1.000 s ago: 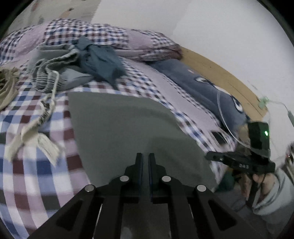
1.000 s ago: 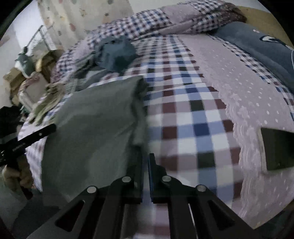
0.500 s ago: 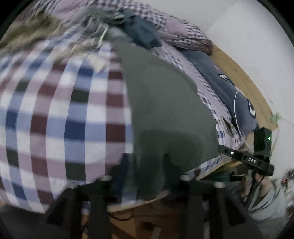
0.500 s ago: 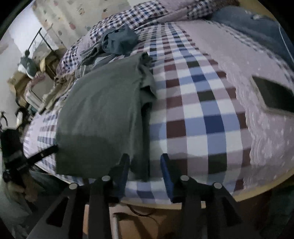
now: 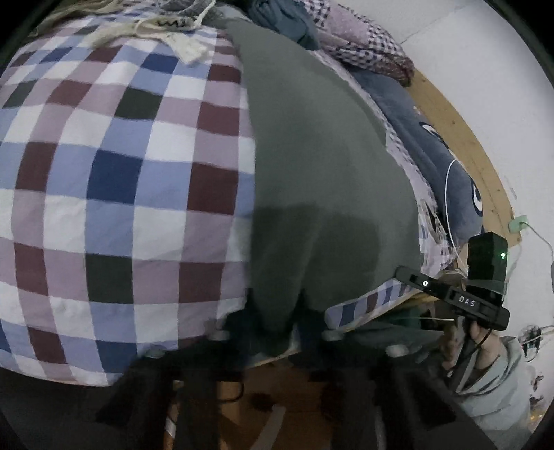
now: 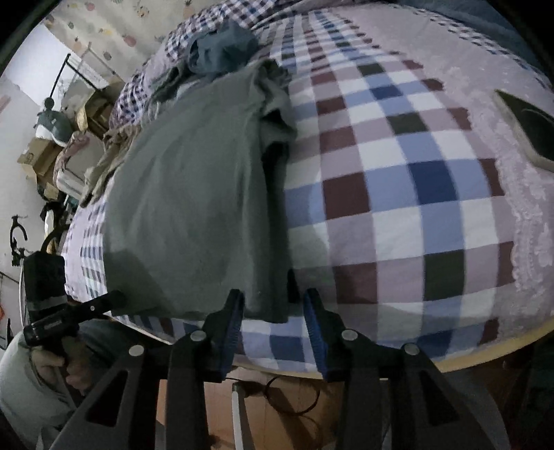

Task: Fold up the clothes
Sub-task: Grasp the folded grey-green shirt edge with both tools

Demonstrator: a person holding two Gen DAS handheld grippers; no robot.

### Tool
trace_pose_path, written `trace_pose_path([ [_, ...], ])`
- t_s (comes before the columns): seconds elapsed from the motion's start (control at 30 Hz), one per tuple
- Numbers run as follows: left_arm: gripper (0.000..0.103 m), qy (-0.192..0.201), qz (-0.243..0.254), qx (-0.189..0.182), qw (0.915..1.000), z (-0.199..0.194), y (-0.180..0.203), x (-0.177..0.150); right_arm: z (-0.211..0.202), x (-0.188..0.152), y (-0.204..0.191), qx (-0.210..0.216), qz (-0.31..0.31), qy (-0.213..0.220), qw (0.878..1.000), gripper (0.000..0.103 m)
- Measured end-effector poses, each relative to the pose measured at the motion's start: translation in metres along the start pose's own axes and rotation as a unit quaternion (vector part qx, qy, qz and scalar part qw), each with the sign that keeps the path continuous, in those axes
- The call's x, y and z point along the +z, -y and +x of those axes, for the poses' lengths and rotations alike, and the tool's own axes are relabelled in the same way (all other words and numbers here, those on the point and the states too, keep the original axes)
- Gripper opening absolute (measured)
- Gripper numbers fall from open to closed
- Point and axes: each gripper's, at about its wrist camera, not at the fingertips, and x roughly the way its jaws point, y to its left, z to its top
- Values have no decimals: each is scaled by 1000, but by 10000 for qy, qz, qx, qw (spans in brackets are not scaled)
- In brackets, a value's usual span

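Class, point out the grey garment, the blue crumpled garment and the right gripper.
grey garment (image 6: pixel 194 194), right wrist view, its flat middle.
blue crumpled garment (image 6: pixel 221 48), right wrist view, its bunched top.
right gripper (image 6: pixel 273 311), right wrist view, midway between fingers.

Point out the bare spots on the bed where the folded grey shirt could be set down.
Bare checked bedspread lies between the grey shirt and the dark flat object at the bed's right side. Another open stretch lies left of the shirt. The far end is crowded: blue garment, striped and fringed clothes.
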Motion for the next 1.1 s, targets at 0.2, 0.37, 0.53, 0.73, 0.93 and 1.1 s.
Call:
trace_pose_path([
  [0.2, 6, -136, -63, 356, 9993, 0, 1, -1, -4, -8, -9, 38, -102, 40, 9999, 3],
  [0.37, 6, -249, -116, 653, 9975, 0, 2, -1, 4, -17, -3, -458, 41, -256, 9986, 2],
  [0.53, 52, 401, -152, 348, 9985, -31, 5, 9, -18, -12, 4, -438, 231, 172, 9986, 8],
  [0.73, 83, 1825, -118, -447, 9821, -85, 5, 38, -60, -1, 21, -117, 547, 1191, 9913, 40],
  [0.93, 84, 1860, -475, -740, 9786, -81, -24, 103, -72, 11, 31, -82, 794, 1762, 9811, 40],
  [1.1, 84, 1732, -485, -912, 9795, -56, -31, 158, -69, 26, 31, 95, 763, 1797, 9807, 40],
])
